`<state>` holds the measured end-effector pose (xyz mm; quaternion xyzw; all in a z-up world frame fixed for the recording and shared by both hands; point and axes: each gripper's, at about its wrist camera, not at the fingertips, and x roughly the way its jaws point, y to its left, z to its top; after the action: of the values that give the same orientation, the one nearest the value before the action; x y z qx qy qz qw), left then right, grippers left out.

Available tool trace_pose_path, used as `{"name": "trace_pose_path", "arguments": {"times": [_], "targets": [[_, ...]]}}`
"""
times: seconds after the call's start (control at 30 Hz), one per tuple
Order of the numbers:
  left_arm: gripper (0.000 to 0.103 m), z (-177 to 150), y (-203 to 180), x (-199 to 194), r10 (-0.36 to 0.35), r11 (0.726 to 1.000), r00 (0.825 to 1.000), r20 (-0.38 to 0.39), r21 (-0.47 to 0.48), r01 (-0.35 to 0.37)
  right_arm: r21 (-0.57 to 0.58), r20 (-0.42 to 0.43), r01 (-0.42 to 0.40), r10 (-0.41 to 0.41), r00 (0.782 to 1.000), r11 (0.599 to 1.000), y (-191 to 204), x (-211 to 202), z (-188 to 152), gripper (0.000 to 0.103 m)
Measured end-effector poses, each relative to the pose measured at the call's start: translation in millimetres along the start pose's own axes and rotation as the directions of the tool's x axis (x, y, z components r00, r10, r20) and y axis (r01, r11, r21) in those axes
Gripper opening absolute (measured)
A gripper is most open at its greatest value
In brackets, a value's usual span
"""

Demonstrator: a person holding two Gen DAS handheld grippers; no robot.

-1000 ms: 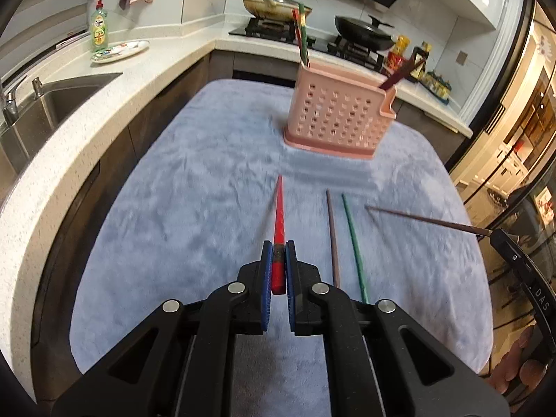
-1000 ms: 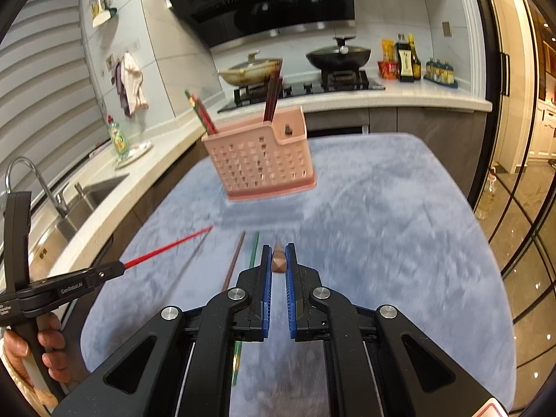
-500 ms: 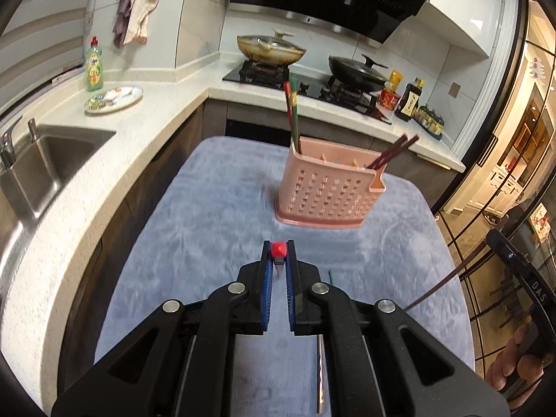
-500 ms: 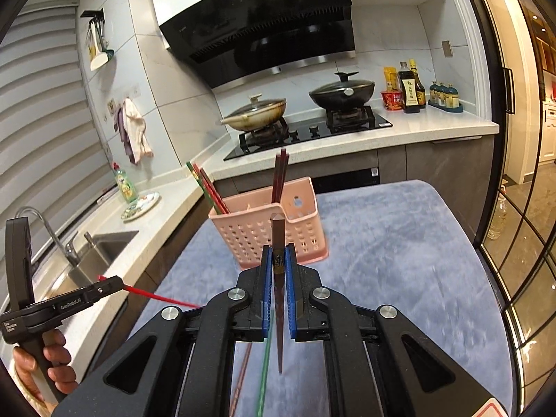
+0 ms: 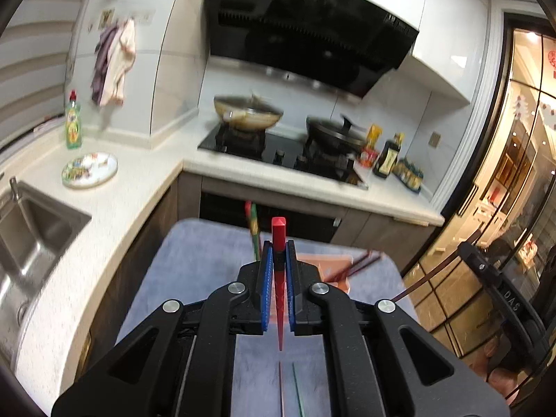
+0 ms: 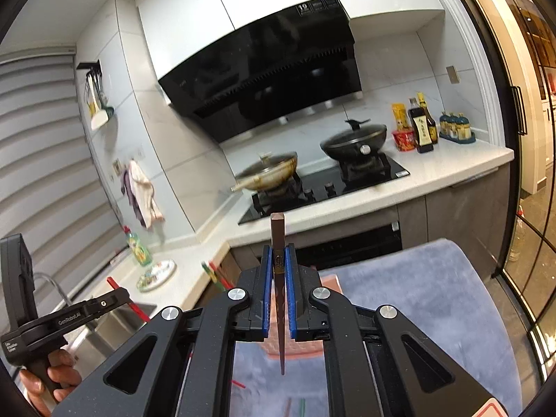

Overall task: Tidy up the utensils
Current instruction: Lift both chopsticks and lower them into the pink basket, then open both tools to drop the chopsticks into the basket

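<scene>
My left gripper point(image 5: 278, 260) is shut on a red chopstick point(image 5: 278, 239), held upright with its thin tip pointing down above the pink utensil basket point(image 5: 333, 267). My right gripper point(image 6: 278, 264) is shut on a brown chopstick point(image 6: 278, 232), also upright, tip down over the basket point(image 6: 330, 283). The basket holds red and green chopsticks point(image 5: 253, 222) on one side and brown ones point(image 5: 358, 264) on the other. A brown point(image 5: 280, 389) and a green chopstick point(image 5: 298, 392) lie on the blue-grey cloth point(image 5: 194, 253). The basket is mostly hidden behind both grippers.
A sink point(image 5: 31, 222) is at the left. A plate point(image 5: 89, 169) and soap bottle point(image 5: 73, 121) stand on the counter. Two pans point(image 5: 246, 114) sit on the stove behind the table, with sauce bottles point(image 5: 389, 156) to the right. Glass doors point(image 5: 521, 173) are at right.
Both grippers have lifted their chopsticks off the cloth, turned them upright and moved up and forward over the basket.
</scene>
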<state>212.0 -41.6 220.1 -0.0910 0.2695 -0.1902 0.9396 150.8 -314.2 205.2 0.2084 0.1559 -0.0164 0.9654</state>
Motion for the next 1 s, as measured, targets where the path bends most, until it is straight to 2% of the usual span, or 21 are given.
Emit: {"name": "trace_pose_path", "arguments": {"times": [0.17, 0.3, 0.6, 0.83, 1.0], "targets": [[0.007, 37.6, -7.5, 12.6, 0.02, 1.0, 0.996, 0.083, -0.014, -0.019, -0.011, 0.045, 0.003, -0.003, 0.999, 1.0, 11.8, 26.6, 26.2, 0.007], [0.007, 48.4, -10.9, 29.1, 0.056, 0.998, 0.991, 0.12, 0.002, -0.057, -0.026, 0.051, 0.023, -0.022, 0.998, 0.999, 15.5, 54.0, 36.5, 0.007], [0.007, 34.2, -1.3, 88.1, 0.067, 0.998, 0.996, 0.062, -0.009, -0.067, -0.047, -0.057, 0.064, -0.067, 0.996, 0.997, 5.3, 111.7, 11.9, 0.007], [0.007, 14.4, 7.8, 116.2, 0.081, 0.997, 0.997, -0.008, -0.011, -0.081, -0.061, -0.121, 0.095, -0.102, 0.987, 0.994, -5.8, 140.4, -15.9, 0.007], [0.007, 4.8, 10.0, 125.3, 0.08, 0.997, 0.996, -0.039, -0.004, -0.08, -0.066, -0.144, 0.106, -0.115, 0.983, 0.992, -9.8, 148.9, -23.1, 0.007]]}}
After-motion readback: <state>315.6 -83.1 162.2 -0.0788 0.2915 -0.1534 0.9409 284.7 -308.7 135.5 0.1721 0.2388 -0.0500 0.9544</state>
